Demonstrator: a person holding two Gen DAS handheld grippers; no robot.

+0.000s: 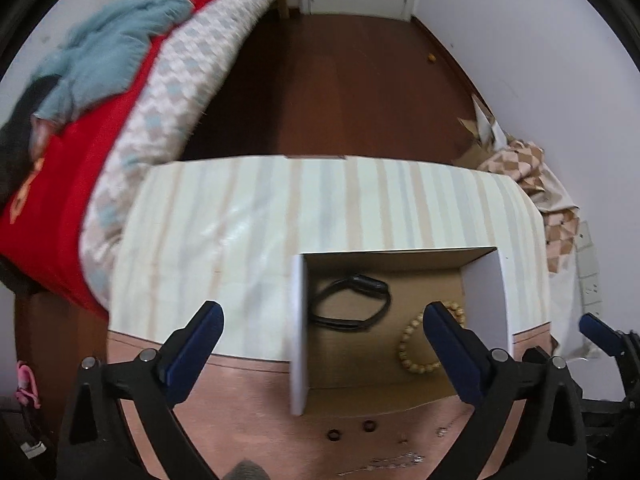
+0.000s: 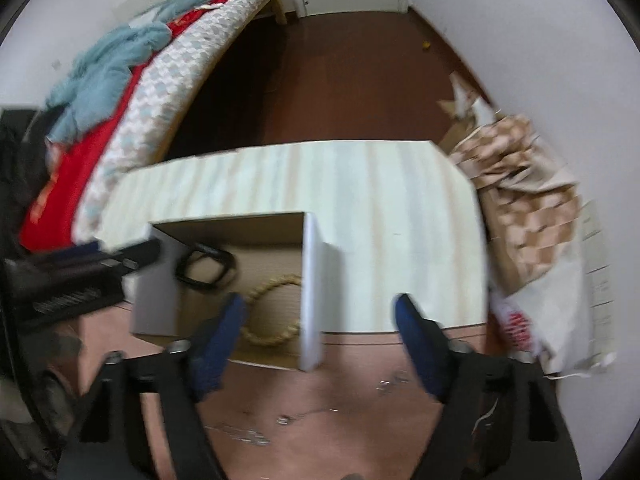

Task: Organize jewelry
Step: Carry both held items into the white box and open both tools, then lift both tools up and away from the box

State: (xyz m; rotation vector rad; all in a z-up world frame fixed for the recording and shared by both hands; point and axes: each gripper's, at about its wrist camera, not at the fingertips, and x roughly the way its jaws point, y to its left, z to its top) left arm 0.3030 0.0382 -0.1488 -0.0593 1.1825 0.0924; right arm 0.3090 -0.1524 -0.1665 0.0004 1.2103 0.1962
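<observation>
Hovering above the near edge of the table (image 1: 240, 208), we hold both grippers empty with jaws spread wide. The left gripper (image 1: 324, 328) straddles the left wall of the box (image 1: 298, 320); the right gripper (image 2: 320, 316) straddles its right wall.

The box is open-topped cardboard with white outer walls. Inside it lie two items: a black band (image 1: 352, 300) toward the far left and a bead bracelet (image 1: 420, 340) toward the near right, partly hidden behind a left-gripper finger. The two lie near each other; whether they touch cannot be told.

Loose pieces remain on the pink surface near the box: two dark rings (image 1: 350, 430) just outside the near wall, and thin silvery chains (image 2: 240, 434) nearer still. Blur prevents exact identification of the chains.

Handling assessment:
- Rings: light, rigid, small, likely slippery. We judge a pinch across the outer diameter best, with the pads brought flat to the surface.
- Chains: light, limp, likely to slide or trail. We would grip at a bunched section, not at one end.
- Bead bracelet: probably strung on elastic, so it will deform; grip across one side of the loop.

The box looks light and may shift if a finger catches a wall.
</observation>
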